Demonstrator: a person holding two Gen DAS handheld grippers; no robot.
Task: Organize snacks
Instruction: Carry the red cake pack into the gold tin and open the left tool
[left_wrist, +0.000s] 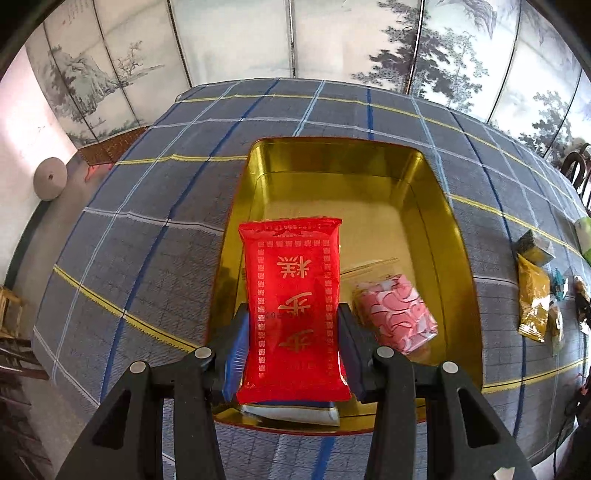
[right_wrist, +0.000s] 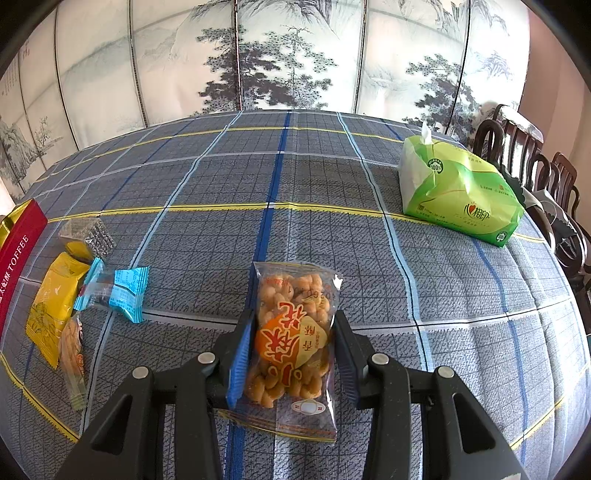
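Note:
In the left wrist view my left gripper is shut on a red snack packet with gold characters, held over the near end of an open gold tin. A pink patterned packet lies inside the tin at the right. A white and blue packet lies under the red one at the tin's near edge. In the right wrist view my right gripper is shut on a clear bag of fried twists above the plaid tablecloth.
Loose snacks lie left of my right gripper: a yellow packet, a blue-ended candy, a silver packet and a thin clear packet. The tin's red side reads TOFFEE. A green tissue pack sits far right, with chairs beyond.

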